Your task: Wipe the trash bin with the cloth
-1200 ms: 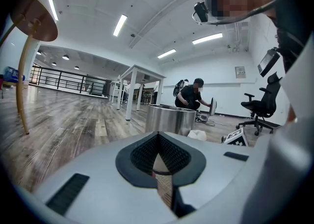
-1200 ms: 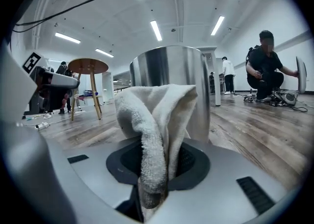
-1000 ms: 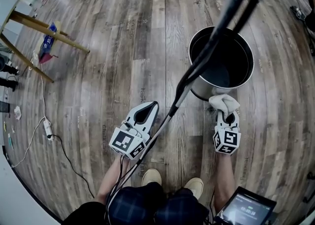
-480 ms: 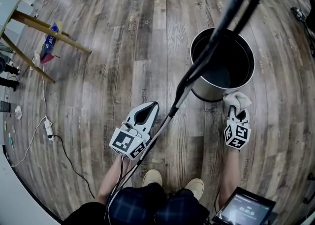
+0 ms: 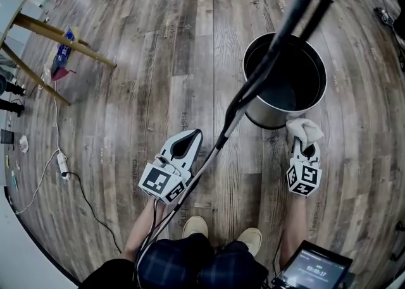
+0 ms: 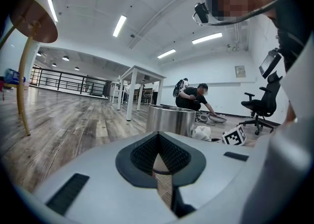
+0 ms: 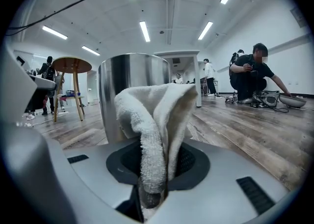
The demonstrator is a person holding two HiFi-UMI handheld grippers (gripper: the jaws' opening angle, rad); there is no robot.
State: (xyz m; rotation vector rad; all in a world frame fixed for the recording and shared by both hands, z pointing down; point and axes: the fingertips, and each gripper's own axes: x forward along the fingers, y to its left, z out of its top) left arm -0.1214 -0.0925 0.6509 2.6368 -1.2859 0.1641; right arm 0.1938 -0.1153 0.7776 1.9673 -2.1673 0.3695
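Cloth pinched in my right fingers, low at the trash bin's near wall.

Head view: my right gripper (image 5: 305, 142) holds the cloth (image 5: 304, 128) against the trash bin (image 5: 262, 116) at the bin's 5 o'clock. My left gripper (image 5: 190, 141) hovers at its 8 o'clock, well apart. Left gripper view: those fingers are closed together with nothing between them, and the bin stands at 12 o'clock beyond. Right gripper view: my fingers are clamped on the cloth's bunched fold, with the steel wall just behind at 11 o'clock.
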